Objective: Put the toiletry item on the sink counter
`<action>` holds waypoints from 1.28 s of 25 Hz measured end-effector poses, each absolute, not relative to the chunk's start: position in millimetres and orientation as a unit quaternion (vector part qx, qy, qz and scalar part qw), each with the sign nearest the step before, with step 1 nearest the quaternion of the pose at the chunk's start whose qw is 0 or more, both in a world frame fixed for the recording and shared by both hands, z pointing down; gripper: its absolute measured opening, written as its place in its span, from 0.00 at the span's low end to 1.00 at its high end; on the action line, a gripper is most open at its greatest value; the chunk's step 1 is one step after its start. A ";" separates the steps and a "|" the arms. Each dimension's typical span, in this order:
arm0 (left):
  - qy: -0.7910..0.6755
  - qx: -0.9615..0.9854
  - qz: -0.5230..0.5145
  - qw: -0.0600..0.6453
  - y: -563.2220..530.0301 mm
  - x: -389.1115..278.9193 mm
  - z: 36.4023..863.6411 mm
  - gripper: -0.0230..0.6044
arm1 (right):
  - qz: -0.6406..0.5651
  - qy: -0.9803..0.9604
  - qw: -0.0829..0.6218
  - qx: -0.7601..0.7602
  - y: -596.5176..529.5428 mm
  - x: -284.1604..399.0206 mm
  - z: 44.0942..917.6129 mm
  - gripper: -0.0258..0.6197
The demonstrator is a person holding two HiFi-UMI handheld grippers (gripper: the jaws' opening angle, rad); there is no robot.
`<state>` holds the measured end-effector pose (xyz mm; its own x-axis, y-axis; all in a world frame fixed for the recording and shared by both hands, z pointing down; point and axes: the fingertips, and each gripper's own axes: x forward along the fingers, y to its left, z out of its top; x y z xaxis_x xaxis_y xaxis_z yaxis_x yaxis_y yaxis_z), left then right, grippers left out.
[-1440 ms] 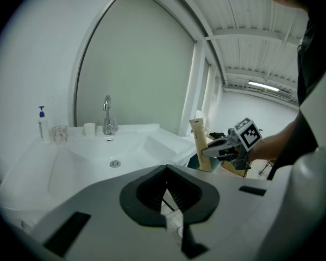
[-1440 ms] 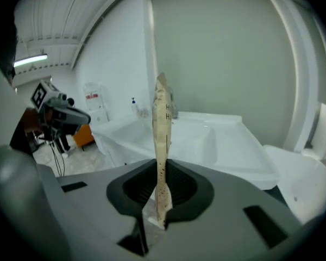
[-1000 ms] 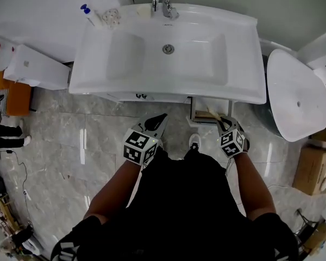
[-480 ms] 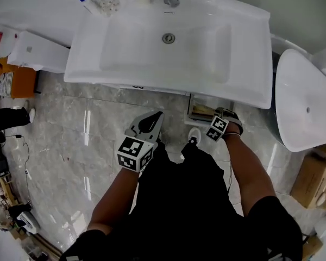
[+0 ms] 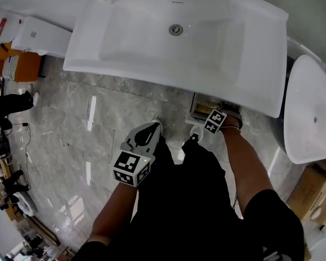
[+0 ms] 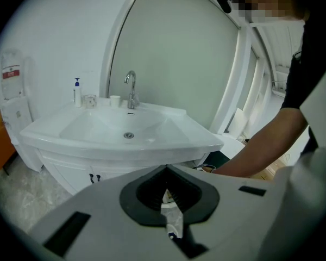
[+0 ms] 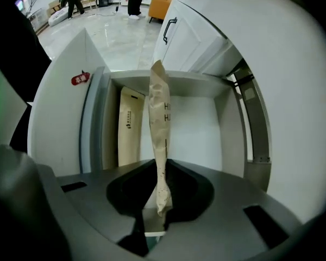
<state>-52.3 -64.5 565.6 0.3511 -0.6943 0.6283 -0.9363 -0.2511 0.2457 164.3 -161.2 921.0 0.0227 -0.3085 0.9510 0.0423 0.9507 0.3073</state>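
Here right claw [image 7: 158, 165] pinches a packet [image 7: 159, 113], second packet [image 7: 130, 129] in cabinet [image 7: 206, 140]; left claw [image 6: 166, 168] closed.

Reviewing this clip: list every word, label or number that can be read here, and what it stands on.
"H", twice, one above the other, on the paper packet in the right tool; the rest is out of sight.
Print down the second packet behind it: too small.
Red sticker, white characters, left of the packets: blurred.
Red label on the white box: unreadable.
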 end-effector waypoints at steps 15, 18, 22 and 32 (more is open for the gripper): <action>-0.541 0.759 0.206 0.298 -61.8 -40.4 563.3 0.04 | -0.078 -0.699 0.704 0.100 -154.4 160.7 924.1 0.19; -0.542 0.761 0.204 0.293 -61.2 -39.8 558.5 0.04 | -0.073 -0.707 0.696 0.104 -147.5 164.6 915.3 0.19; -0.538 0.767 0.200 0.285 -59.6 -39.3 548.3 0.04 | -0.063 -0.724 0.677 0.118 -136.6 167.9 893.4 0.19; -0.514 0.805 0.169 0.242 -59.9 -49.0 502.2 0.04 | 0.167 -0.882 0.339 0.282 -108.0 116.7 663.4 0.08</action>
